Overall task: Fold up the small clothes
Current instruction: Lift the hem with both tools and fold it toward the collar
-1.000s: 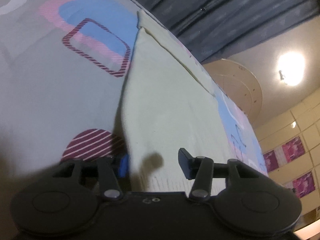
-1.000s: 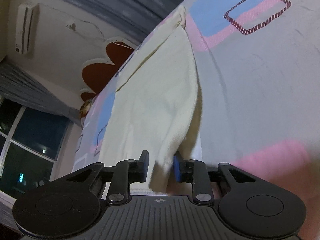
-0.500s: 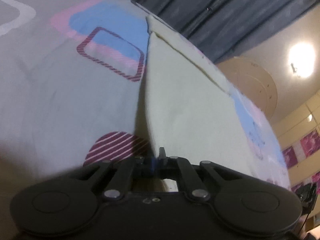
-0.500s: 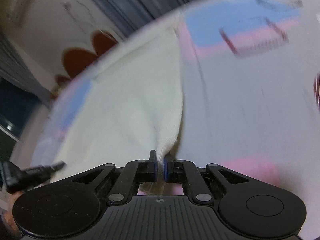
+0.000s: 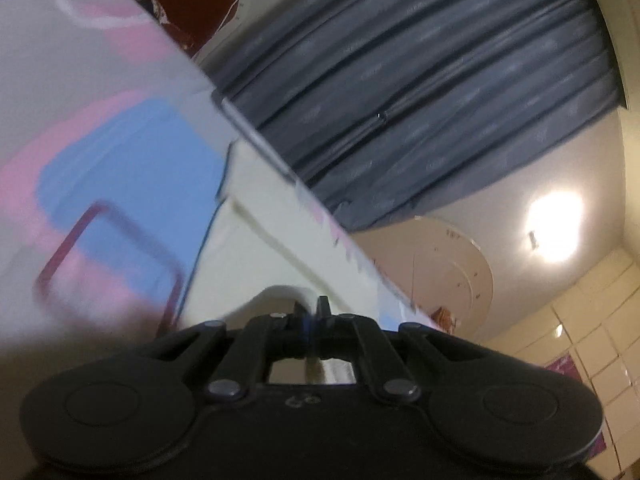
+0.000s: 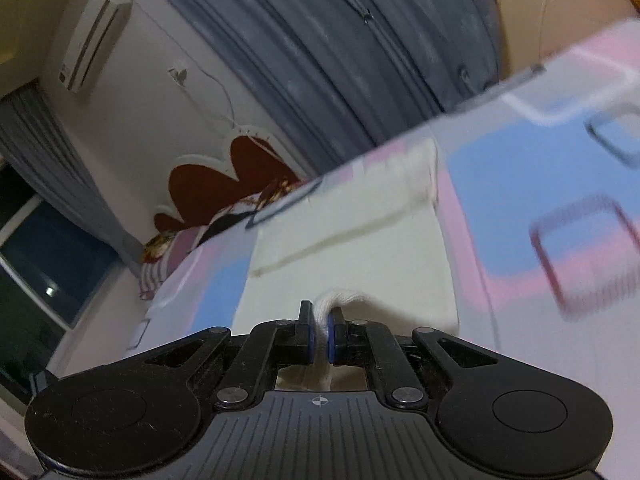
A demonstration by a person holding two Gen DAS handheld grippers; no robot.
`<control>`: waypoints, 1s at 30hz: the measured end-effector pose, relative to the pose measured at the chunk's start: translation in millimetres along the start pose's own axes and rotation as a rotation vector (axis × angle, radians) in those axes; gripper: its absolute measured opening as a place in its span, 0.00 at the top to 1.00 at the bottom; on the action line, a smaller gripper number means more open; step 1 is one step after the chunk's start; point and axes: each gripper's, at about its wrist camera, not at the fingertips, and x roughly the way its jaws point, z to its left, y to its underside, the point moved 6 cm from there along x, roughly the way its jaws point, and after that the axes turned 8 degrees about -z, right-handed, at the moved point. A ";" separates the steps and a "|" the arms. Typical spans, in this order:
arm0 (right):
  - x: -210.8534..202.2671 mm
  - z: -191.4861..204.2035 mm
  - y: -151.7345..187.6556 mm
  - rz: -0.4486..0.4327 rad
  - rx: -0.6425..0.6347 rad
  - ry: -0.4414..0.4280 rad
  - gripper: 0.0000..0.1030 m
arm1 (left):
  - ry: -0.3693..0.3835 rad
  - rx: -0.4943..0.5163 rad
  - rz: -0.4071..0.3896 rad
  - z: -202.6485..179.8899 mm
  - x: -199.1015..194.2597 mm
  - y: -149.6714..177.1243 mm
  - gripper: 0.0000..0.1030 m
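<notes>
A pale cream garment (image 5: 272, 256) lies on a patterned bedsheet (image 5: 80, 208). My left gripper (image 5: 310, 312) is shut on the garment's near edge, which bulges up just in front of the jaws. In the right wrist view the same garment (image 6: 360, 256) stretches away across the sheet (image 6: 540, 184). My right gripper (image 6: 319, 320) is shut on a bunched fold of its near edge, the cloth squeezed between the blue pads. The far hem shows as a raised seam. Both views are blurred by motion.
Grey curtains (image 5: 420, 92) hang behind the bed. A red flower-shaped headboard (image 6: 224, 184) with pillows stands at the far end. An air conditioner (image 6: 94, 40) is on the wall. A ceiling lamp (image 5: 554, 228) glares at the right.
Both grippers went from open around the garment's near corners to shut on them. They have since lifted and swung forward over the garment, carrying the near edge toward the far hem.
</notes>
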 end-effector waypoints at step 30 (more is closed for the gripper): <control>255.9 -155.7 -124.9 -0.069 -0.057 0.127 0.69 | -0.165 0.411 0.040 39.6 259.9 -98.5 0.31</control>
